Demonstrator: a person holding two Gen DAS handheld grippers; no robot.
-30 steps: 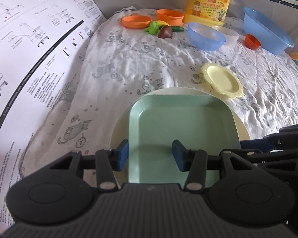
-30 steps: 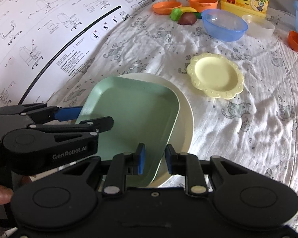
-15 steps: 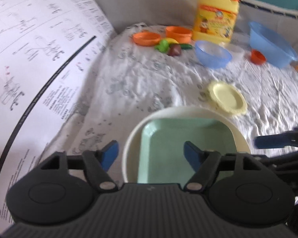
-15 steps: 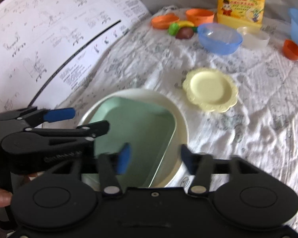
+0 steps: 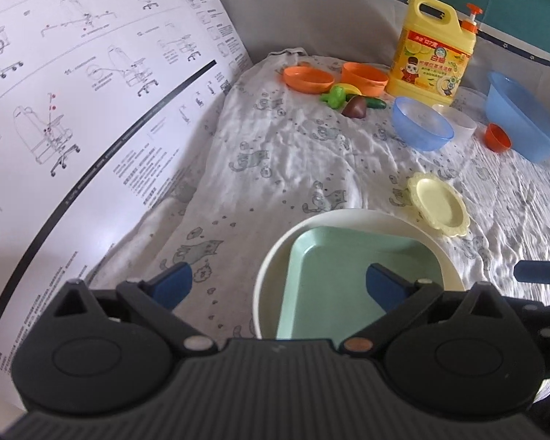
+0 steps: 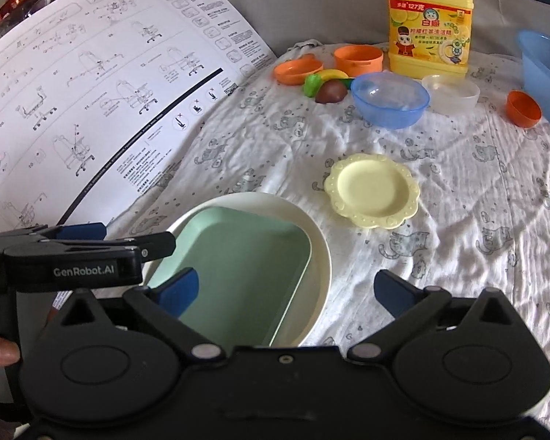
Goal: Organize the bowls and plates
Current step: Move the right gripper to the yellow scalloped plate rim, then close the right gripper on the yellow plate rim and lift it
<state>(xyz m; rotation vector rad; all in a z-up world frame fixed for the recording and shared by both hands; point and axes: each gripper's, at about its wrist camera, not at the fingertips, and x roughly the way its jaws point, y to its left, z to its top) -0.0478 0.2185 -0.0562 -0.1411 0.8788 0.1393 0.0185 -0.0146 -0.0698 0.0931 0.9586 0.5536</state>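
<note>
Left gripper (image 5: 278, 284): jaws spread wide, holding nothing, poised above the near rim of the stacked plates. Right gripper (image 6: 286, 289): likewise spread wide and empty, its left finger over the green plate, its right finger over the cloth.

Green square plate (image 6: 238, 256) lies flat inside the white round plate (image 6: 321, 253); the pair rests on the printed cloth (image 6: 476, 201) at the 6 o'clock edge of both wrist views. In the right wrist view the left gripper (image 6: 102, 245) enters from 9 o'clock, beside the stack's left rim.

Yellow scalloped plate (image 6: 373, 190) sits alone on the cloth, near the stack at 1 o'clock from it, not touching.

Toward 12 o'clock: small blue bowl (image 6: 389, 99), with a clear bowl (image 6: 451, 92) just beside it at 3 o'clock; orange plate (image 6: 297, 70) and orange bowl (image 6: 357, 59) side by side; toy vegetables (image 6: 324, 86) clustered in front of them. Yellow detergent bottle (image 6: 429, 25) stands upright behind the bowls. Small orange cup (image 6: 523, 109) lies tilted near the large blue basin (image 6: 542, 73) at 2 o'clock.

A printed instruction sheet (image 6: 91, 91) covers the 9 to 11 o'clock sector.
</note>
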